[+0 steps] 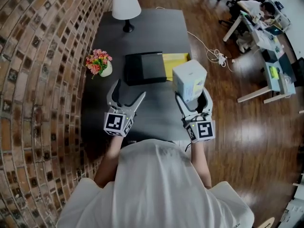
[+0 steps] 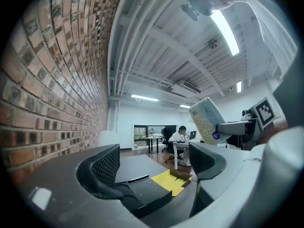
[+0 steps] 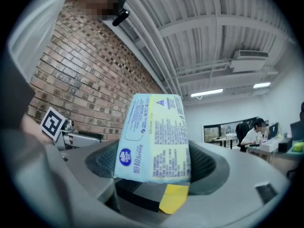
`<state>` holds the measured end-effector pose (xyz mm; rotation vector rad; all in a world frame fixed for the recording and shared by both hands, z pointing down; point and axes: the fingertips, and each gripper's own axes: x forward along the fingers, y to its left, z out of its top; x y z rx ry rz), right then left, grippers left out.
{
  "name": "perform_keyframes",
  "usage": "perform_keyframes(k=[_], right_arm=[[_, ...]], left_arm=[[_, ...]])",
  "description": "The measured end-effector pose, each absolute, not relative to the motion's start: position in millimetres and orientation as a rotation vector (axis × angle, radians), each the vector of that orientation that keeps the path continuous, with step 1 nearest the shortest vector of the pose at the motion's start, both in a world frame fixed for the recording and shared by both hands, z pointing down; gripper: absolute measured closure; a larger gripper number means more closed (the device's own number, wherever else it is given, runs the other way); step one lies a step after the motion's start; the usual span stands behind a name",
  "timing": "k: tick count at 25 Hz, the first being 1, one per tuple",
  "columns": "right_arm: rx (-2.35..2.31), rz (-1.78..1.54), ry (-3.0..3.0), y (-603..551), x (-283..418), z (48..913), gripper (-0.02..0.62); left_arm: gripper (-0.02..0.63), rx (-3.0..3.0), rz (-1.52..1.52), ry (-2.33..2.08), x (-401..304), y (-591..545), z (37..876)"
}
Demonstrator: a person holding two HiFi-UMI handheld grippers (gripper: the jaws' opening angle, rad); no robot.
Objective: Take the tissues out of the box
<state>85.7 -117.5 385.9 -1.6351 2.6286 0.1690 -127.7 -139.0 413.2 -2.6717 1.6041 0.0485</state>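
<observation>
My right gripper (image 1: 193, 100) is shut on a pale blue-and-yellow pack of tissues (image 1: 189, 79), holding it upright above the dark table's right side. In the right gripper view the tissue pack (image 3: 154, 137) fills the gap between both pads. The black box (image 1: 145, 68) lies open and flat in the middle of the table, with a yellow sheet (image 1: 175, 62) at its right side. My left gripper (image 1: 128, 93) hovers open and empty, just in front of the box. In the left gripper view the tissue pack (image 2: 206, 118) is up at the right and the box (image 2: 142, 194) is below the jaws.
A white lamp (image 1: 126, 6) stands at the table's far end. A small vase of flowers (image 1: 99, 63) sits near the brick wall (image 1: 42, 56) on the left. The dark table (image 1: 152, 27) ends at wooden floor on the right, where a white cable (image 1: 216, 56) lies. Office desks stand far right.
</observation>
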Motion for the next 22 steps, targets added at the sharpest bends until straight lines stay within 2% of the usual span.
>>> perform_keyframes(k=[22], right_arm=[[-1.685,0.141,2.613,-122.0,62.0,392.9,0.172]], left_arm=[[0.163,-2.496,0.091,1.790,-166.1,-129.2,402.6]])
